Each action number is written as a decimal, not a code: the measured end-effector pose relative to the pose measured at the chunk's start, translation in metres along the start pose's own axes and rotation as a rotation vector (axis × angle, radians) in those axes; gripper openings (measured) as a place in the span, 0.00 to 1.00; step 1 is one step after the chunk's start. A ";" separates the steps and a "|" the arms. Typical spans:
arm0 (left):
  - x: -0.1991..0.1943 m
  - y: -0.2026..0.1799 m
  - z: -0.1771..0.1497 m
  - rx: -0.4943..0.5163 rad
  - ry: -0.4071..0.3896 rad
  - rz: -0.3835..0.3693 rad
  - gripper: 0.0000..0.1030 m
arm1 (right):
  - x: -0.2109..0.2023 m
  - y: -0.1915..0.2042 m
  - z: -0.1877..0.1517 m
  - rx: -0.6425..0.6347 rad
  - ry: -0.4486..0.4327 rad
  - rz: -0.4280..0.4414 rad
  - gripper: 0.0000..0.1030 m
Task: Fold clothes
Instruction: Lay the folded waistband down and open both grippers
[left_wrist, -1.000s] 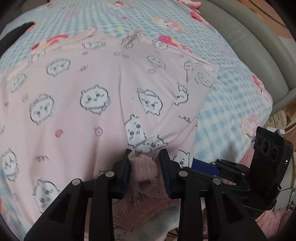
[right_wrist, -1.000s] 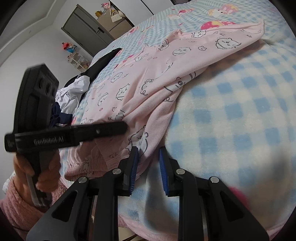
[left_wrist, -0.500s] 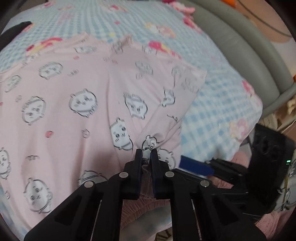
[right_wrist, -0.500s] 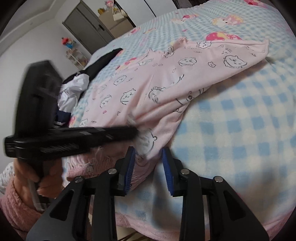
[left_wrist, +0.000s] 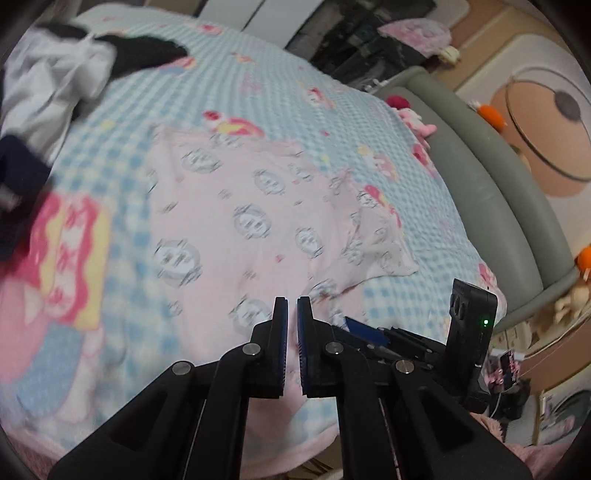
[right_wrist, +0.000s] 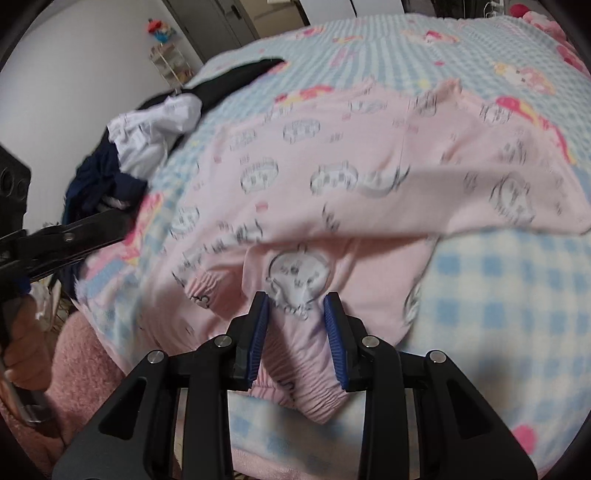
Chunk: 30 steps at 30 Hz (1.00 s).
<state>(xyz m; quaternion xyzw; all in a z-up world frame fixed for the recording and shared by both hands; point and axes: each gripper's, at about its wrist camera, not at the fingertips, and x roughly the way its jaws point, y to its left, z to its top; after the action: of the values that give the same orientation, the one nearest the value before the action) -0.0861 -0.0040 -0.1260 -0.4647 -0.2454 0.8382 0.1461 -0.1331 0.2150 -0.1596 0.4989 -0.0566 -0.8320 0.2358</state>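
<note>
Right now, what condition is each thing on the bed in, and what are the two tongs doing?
Pink pajama pants: spread on the bed, near part bunched.
Elastic waistband: gathered between the right tongs.
Left tongs: shut; whether they hold cloth is unclear.
Right tongs: partly open around the waistband.
Checked blanket: covering the bed.
Clothes pile: crumpled, unfolded.

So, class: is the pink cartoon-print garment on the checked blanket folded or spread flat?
Mostly spread: pink cartoon-print garment lies open across the checked blanket, only its near gathered hem bunched.
</note>
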 end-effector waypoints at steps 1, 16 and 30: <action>0.004 0.007 -0.005 -0.008 0.022 0.012 0.05 | 0.005 0.002 -0.003 0.000 0.012 -0.007 0.30; 0.052 -0.026 0.008 0.079 0.132 -0.144 0.48 | -0.024 -0.025 -0.025 0.149 -0.043 0.022 0.30; 0.028 -0.055 0.021 0.111 0.046 -0.125 0.09 | -0.016 0.001 -0.033 0.001 -0.017 0.015 0.52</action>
<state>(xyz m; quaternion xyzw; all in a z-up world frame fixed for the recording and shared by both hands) -0.1178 0.0495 -0.1059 -0.4589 -0.2236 0.8288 0.2291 -0.0981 0.2257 -0.1625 0.4916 -0.0625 -0.8343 0.2415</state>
